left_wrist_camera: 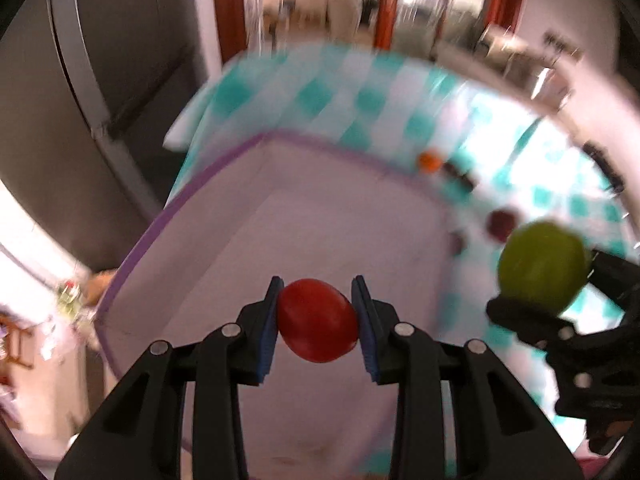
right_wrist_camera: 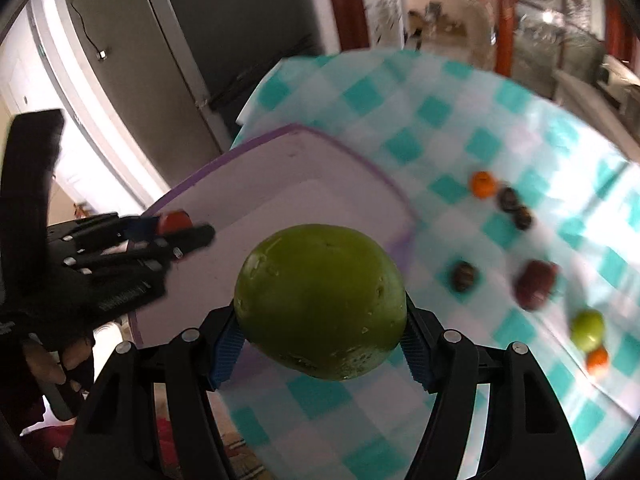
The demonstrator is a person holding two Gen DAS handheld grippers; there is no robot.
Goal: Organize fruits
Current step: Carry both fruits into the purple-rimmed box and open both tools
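Note:
My left gripper [left_wrist_camera: 318,322] is shut on a small red fruit [left_wrist_camera: 318,320], held in the air over a white tray with a purple rim [left_wrist_camera: 208,176]. My right gripper [right_wrist_camera: 320,332] is shut on a large green fruit [right_wrist_camera: 320,300], above the tray's near right corner. In the left wrist view the green fruit [left_wrist_camera: 542,266] and right gripper [left_wrist_camera: 540,308] show at the right. In the right wrist view the left gripper [right_wrist_camera: 176,230] with the red fruit [right_wrist_camera: 175,220] is at the left, over the tray [right_wrist_camera: 280,136].
A teal and white checked cloth [right_wrist_camera: 440,120] covers the table. Loose fruits lie on it right of the tray: an orange one [right_wrist_camera: 483,184], dark ones [right_wrist_camera: 514,208], a dark red one [right_wrist_camera: 534,284], a small green one [right_wrist_camera: 587,330]. A grey cabinet [right_wrist_camera: 224,20] stands behind.

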